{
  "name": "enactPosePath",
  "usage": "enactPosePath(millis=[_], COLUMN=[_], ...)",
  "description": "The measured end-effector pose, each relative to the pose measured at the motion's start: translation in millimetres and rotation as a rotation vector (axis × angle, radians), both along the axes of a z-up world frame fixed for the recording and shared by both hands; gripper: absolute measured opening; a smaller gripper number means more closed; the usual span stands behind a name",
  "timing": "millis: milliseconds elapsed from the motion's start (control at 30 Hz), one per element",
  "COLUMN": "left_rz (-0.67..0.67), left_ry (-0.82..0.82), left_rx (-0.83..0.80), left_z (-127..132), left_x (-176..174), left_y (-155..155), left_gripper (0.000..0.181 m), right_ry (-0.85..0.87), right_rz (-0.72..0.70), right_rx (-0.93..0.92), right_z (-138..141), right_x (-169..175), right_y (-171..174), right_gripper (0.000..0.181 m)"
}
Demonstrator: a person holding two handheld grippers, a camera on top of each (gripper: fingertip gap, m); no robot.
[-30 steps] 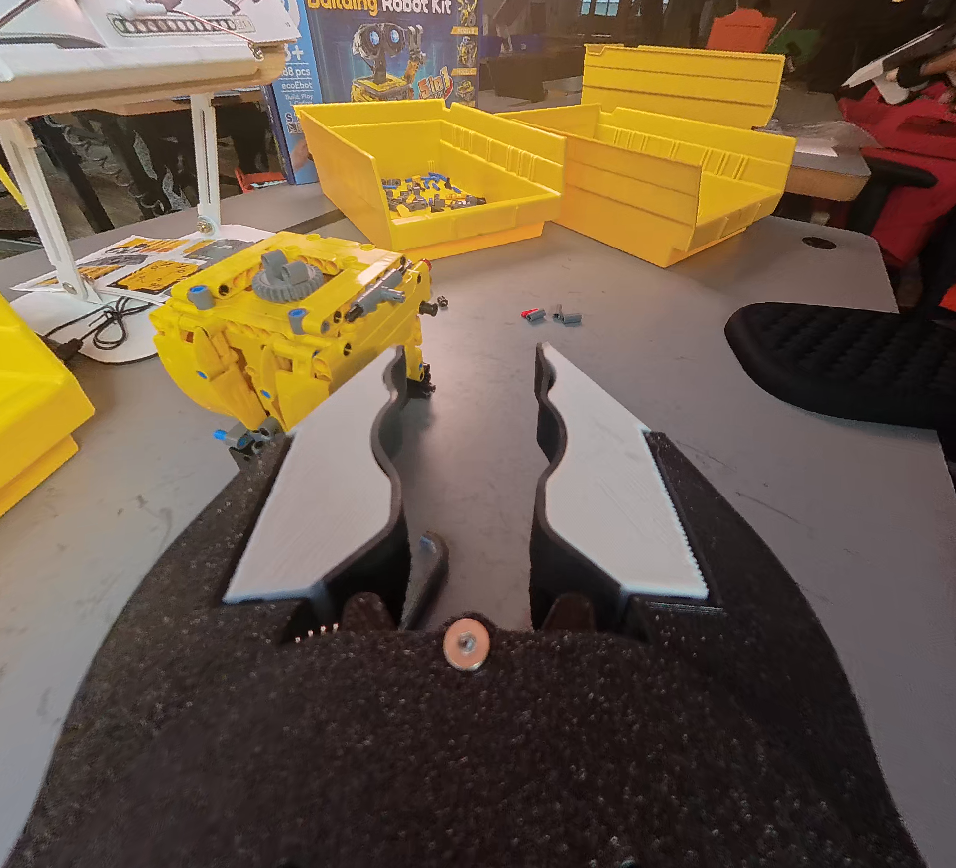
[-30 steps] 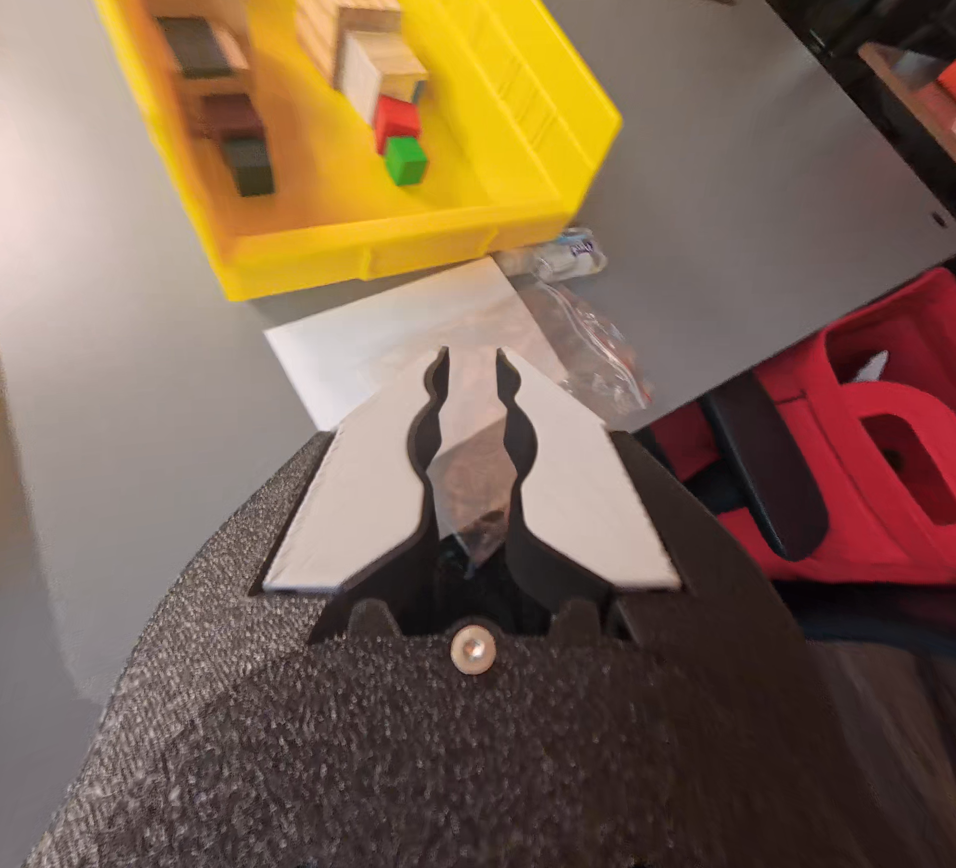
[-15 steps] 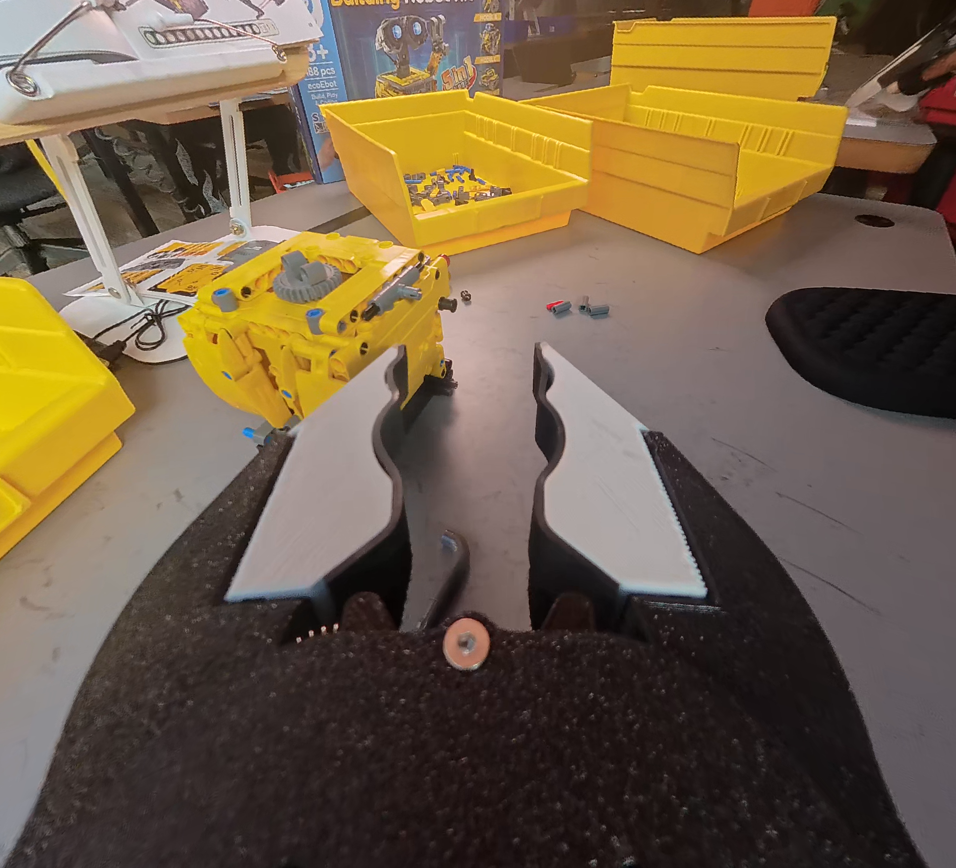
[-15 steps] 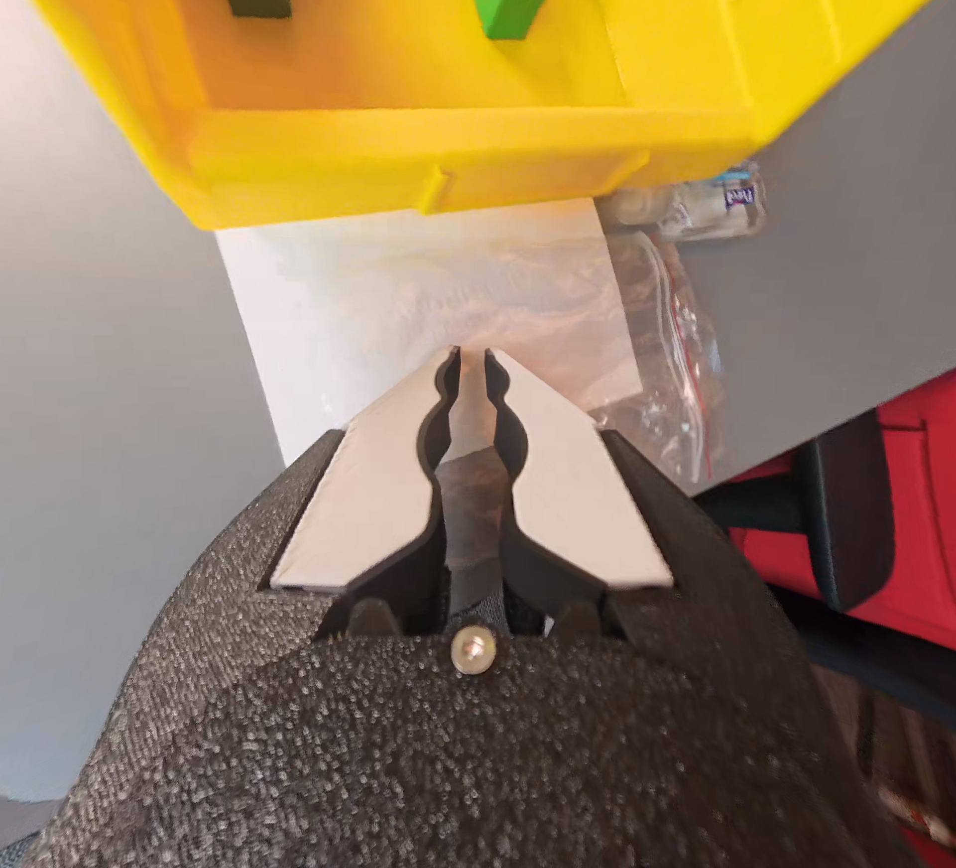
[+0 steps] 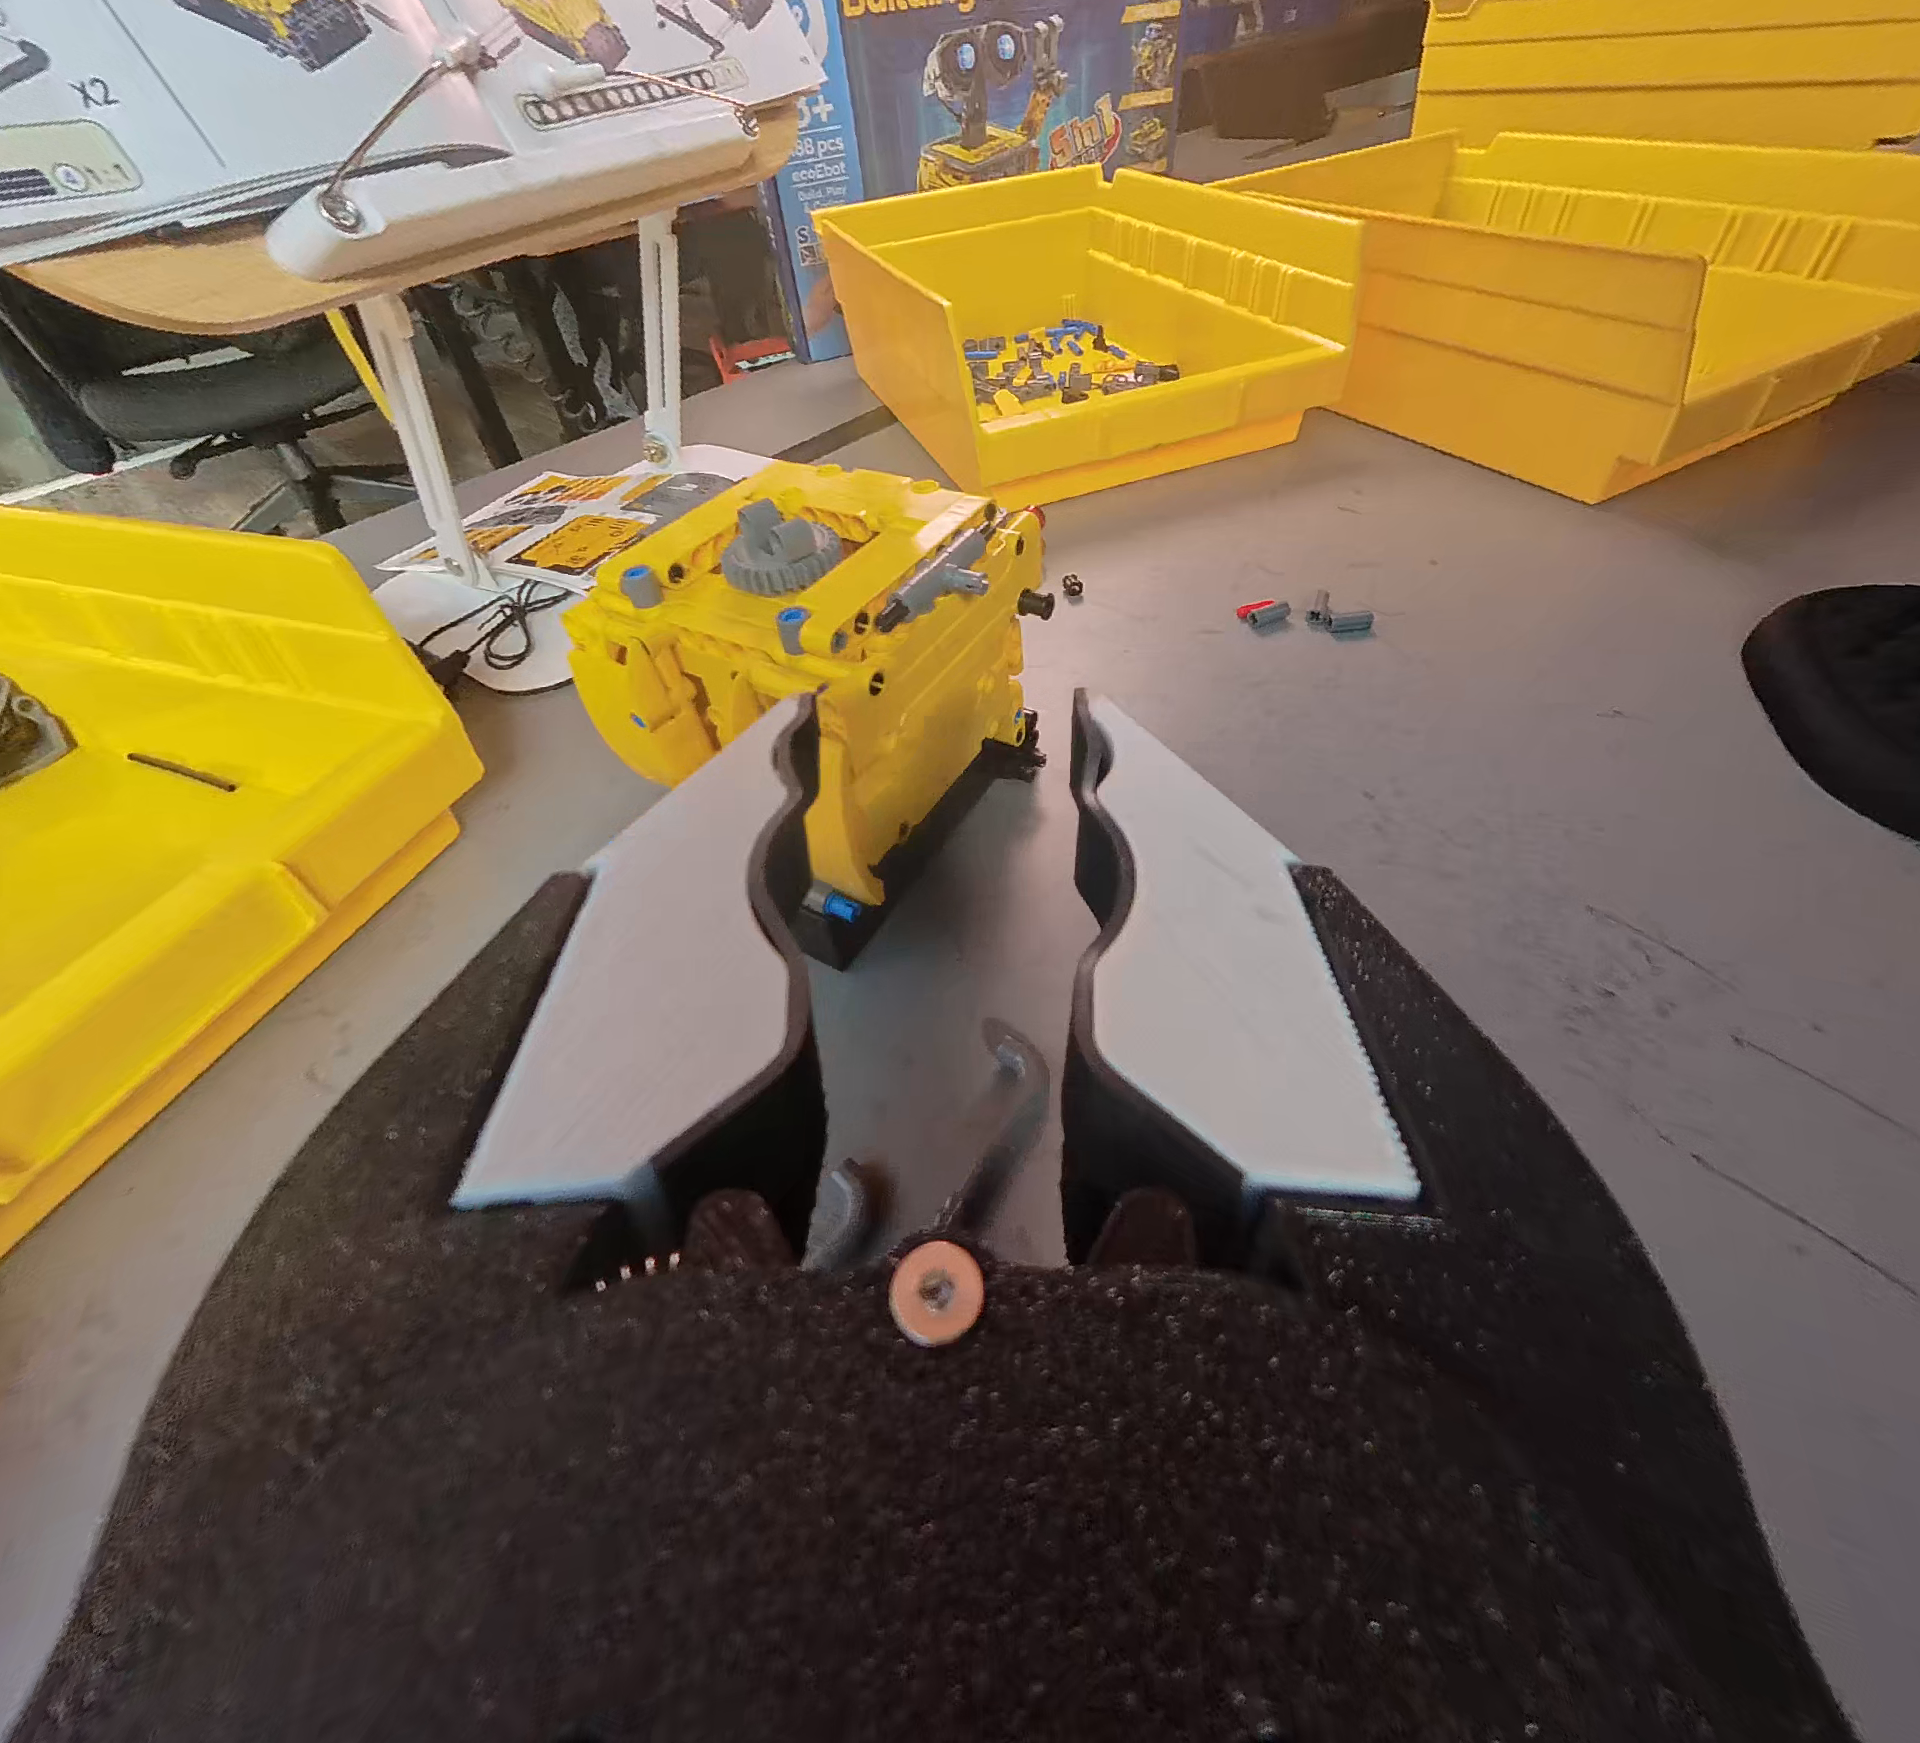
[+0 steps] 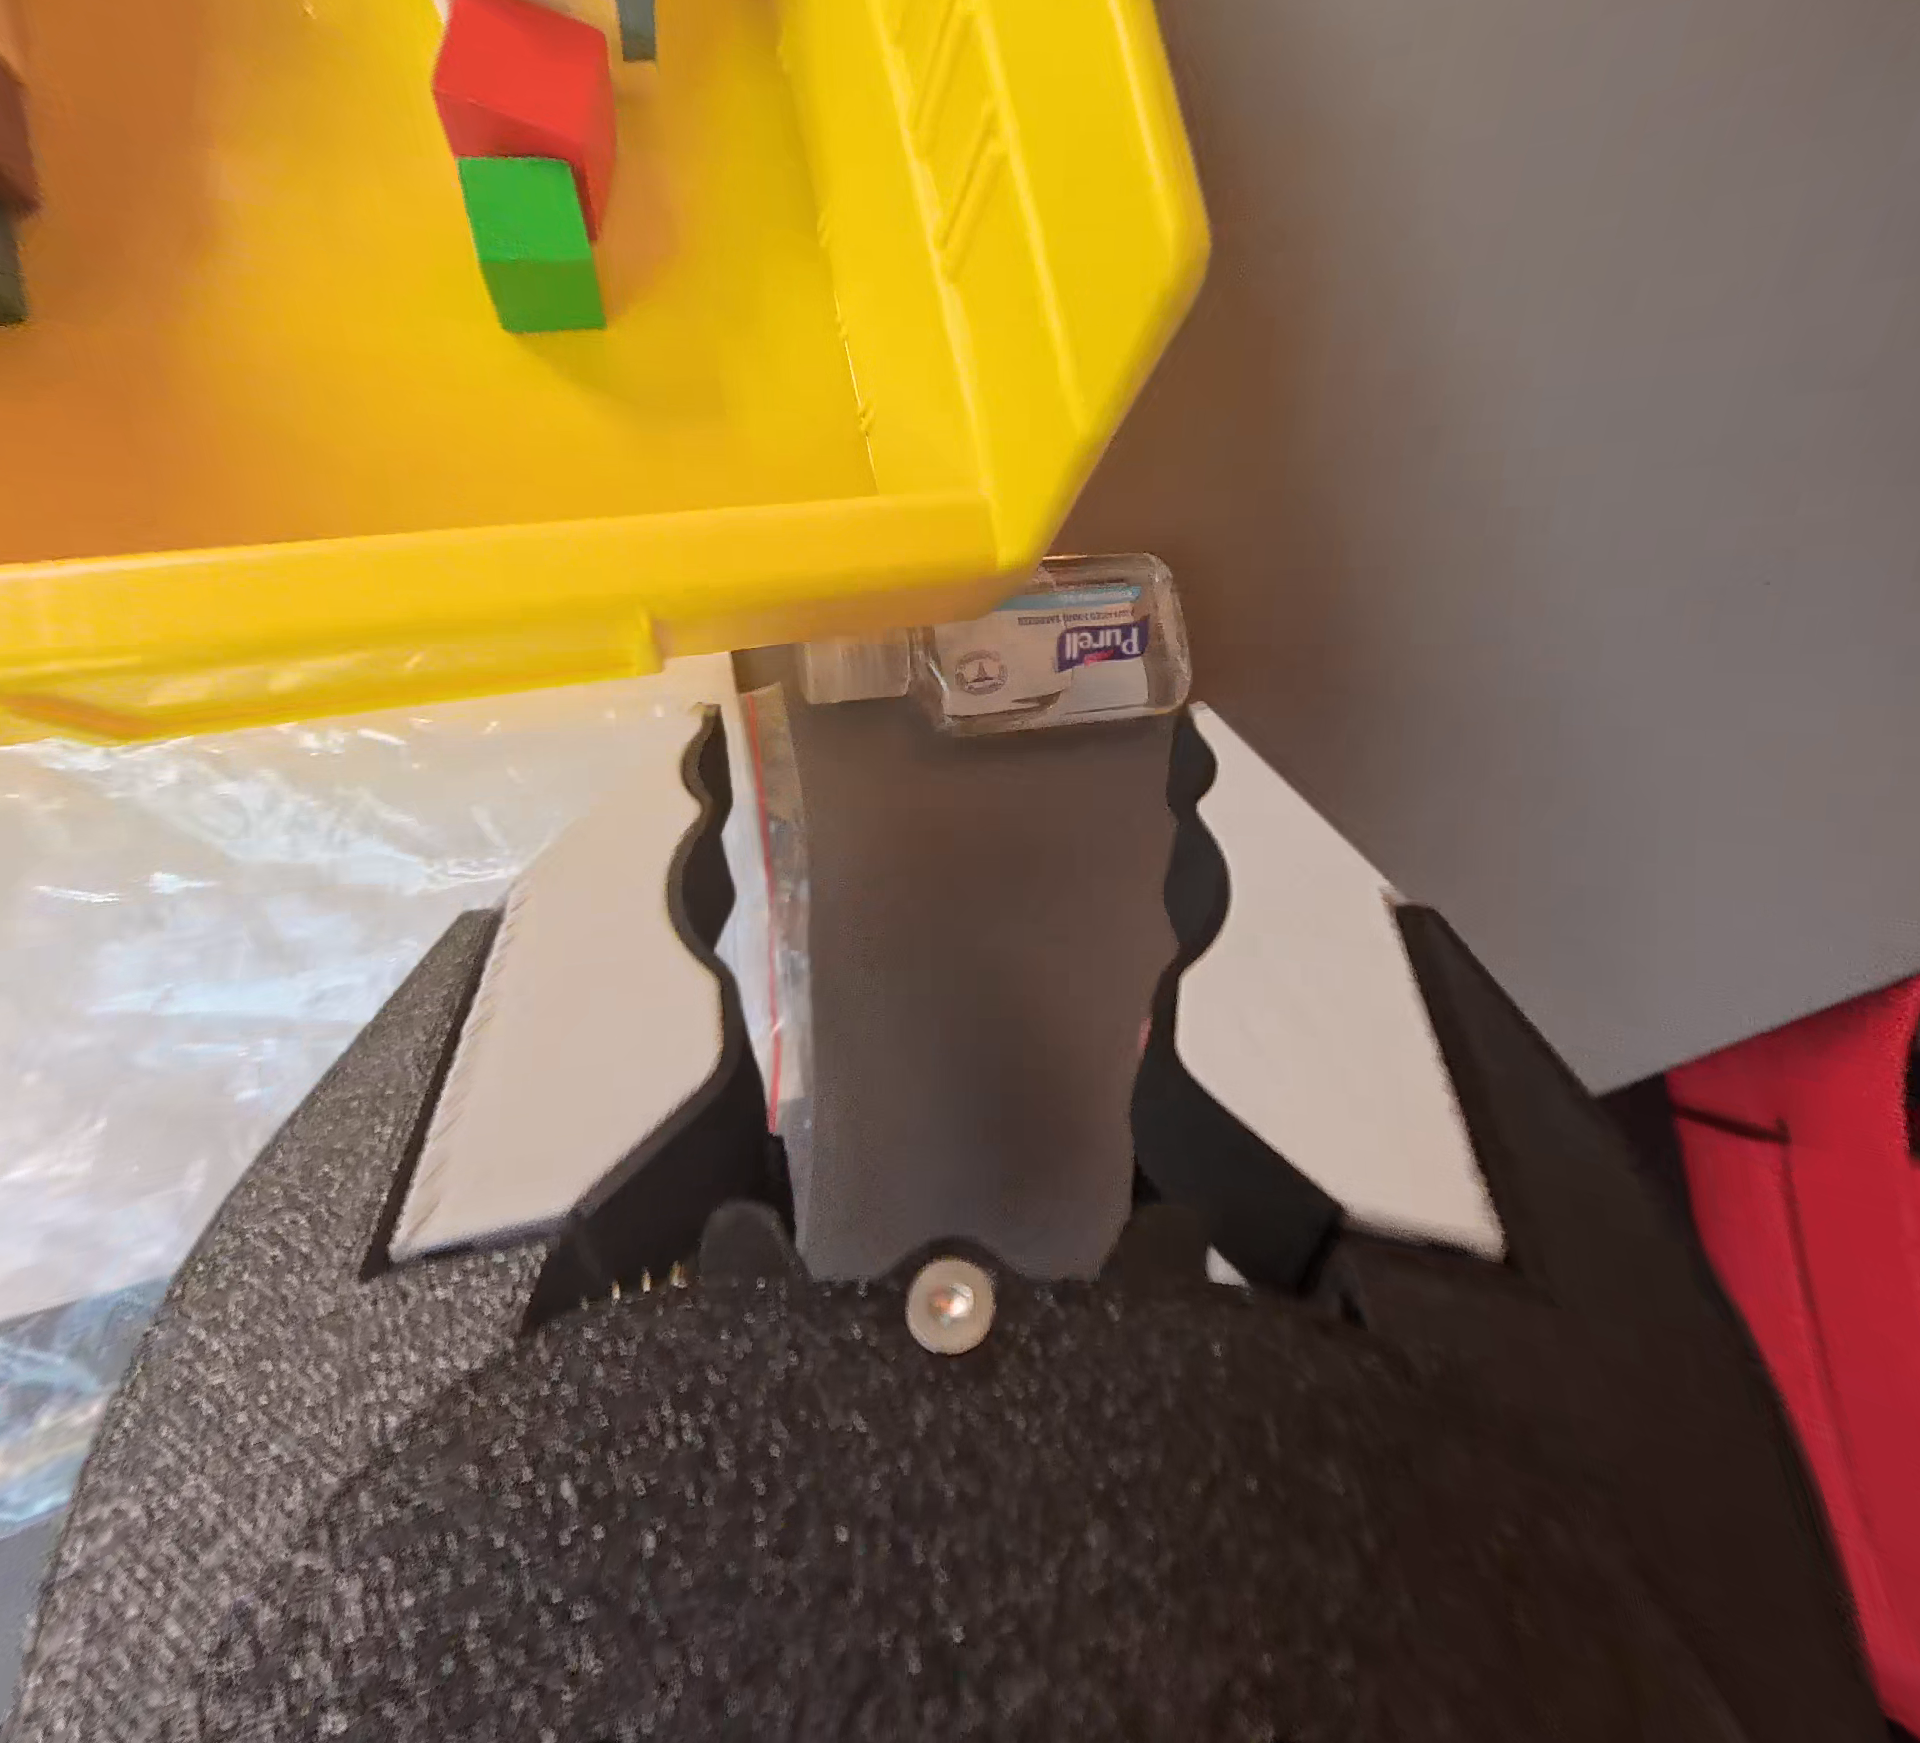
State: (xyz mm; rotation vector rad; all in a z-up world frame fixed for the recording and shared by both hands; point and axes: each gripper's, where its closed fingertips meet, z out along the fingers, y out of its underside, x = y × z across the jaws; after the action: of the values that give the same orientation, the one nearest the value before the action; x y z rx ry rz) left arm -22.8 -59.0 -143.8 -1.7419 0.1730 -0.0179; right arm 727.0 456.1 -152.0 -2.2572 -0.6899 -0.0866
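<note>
Yellow brick model (image 5: 831,654) now sits between the open left tool (image 5: 940,727); right tool (image 6: 945,737) has opened.

R gripper (image 6: 943,722) jaws wide apart, tips just short of small clear sanitizer bottle (image 6: 1049,644) lying by yellow bin (image 6: 997,259) corner; plastic bag (image 6: 208,883) at left.

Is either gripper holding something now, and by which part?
Nothing is held. The left gripper is open before the yellow brick-built model; the right gripper is open near the small clear plastic bottle.

Yellow brick model (image 5: 821,654) (grey gear (image 5: 774,555)), yellow bin (image 6: 997,239), red block (image 6: 525,78), green block (image 6: 530,254)
</note>
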Motion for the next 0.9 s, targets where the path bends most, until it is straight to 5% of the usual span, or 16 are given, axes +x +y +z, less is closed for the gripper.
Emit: enactPosePath(millis=[100, 300, 500, 633, 767, 867, 900], left_rz=[0.057, 0.111, 0.08, 0.058, 0.035, 0.016, 0.013], left_ry=[0.007, 0.014, 0.036, 0.029, 0.011, 0.012, 0.017], left_rx=[-0.01, -0.04, -0.021, 0.01, 0.035, 0.044, 0.044], left_z=[0.2, -3.2, 1.3, 5.5, 8.0, 11.1, 11.7], left_x=[-6.0, -9.9, -7.4, -10.2, -12.6, -12.6, -12.7], left_y=[-3.2, -0.8, 2.0, -2.2, -8.1, -14.8, -17.0], left_gripper=[0.046, 0.046, 0.043, 0.043, 0.043, 0.043, 0.043], right_ry=[0.057, 0.172, 0.149, 0.156, 0.106, 0.065, 0.063], right_rz=[0.041, 0.083, 0.034, 0.077, 0.091, 0.099, 0.125], right_rx=[-0.096, -0.117, 0.013, 0.061, -0.078, -0.092, -0.082], right_z=[-17.6, -21.7, 22.8, 51.9, 9.2, -10.7, -8.6], right_x=[2.6, 7.1, 28.4, -18.1, -62.0, -78.7, -85.7], right_y=[14.2, 26.4, -14.1, -71.1, -108.3, -104.1, -101.5], right_gripper=[0.098, 0.091, 0.091, 0.091, 0.09, 0.087, 0.071])
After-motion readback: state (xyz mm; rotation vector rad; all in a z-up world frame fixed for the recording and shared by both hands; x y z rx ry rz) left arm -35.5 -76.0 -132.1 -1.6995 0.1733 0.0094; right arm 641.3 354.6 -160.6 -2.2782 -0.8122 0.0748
